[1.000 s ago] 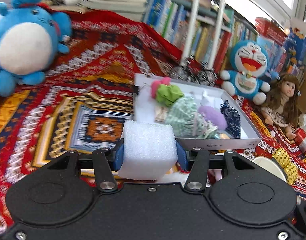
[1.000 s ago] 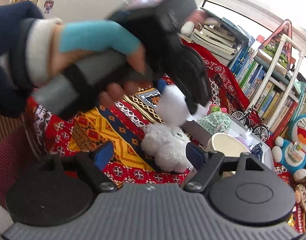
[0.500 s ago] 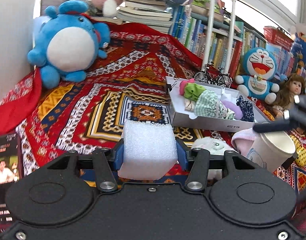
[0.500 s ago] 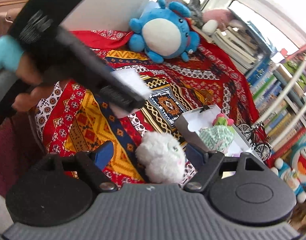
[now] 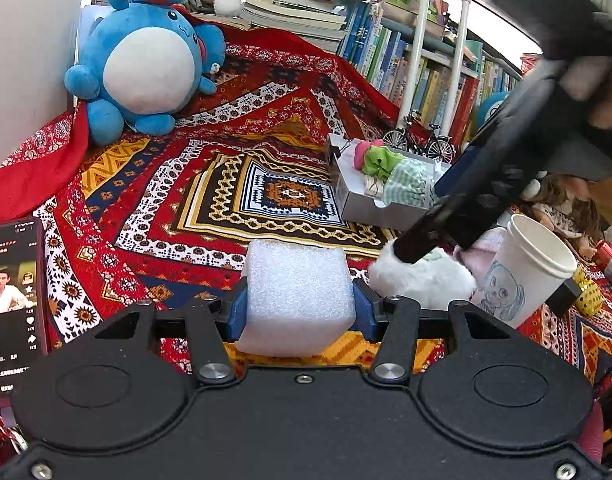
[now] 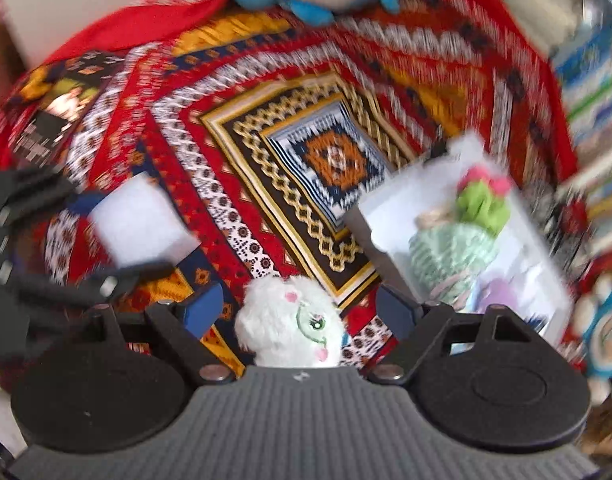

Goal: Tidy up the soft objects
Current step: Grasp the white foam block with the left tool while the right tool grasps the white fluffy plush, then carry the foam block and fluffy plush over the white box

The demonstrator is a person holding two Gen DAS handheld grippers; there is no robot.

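Note:
My left gripper [image 5: 298, 314] is shut on a white foam block [image 5: 298, 292], held low over the patterned red blanket [image 5: 226, 184]. The same block [image 6: 138, 220] shows blurred at the left of the right wrist view. My right gripper [image 6: 298, 312] points steeply down over a white fluffy plush toy [image 6: 290, 320]; its jaws are opening, and the plush lies between the fingers without either pad pressing it. In the left wrist view this plush [image 5: 421, 276] lies just right of the block. A white box [image 5: 361, 208] holding several soft items stands beyond.
A big blue plush [image 5: 146, 64] sits at the back left. A paper cup [image 5: 525, 268] stands right of the white plush. A lit phone [image 5: 12, 292] lies at the left edge. A model bicycle [image 5: 421, 140], bookshelves and a doll [image 5: 561, 208] line the right.
The left gripper has drawn back from the box with the foam block still in it. The right gripper has tipped downward and swung over the white plush.

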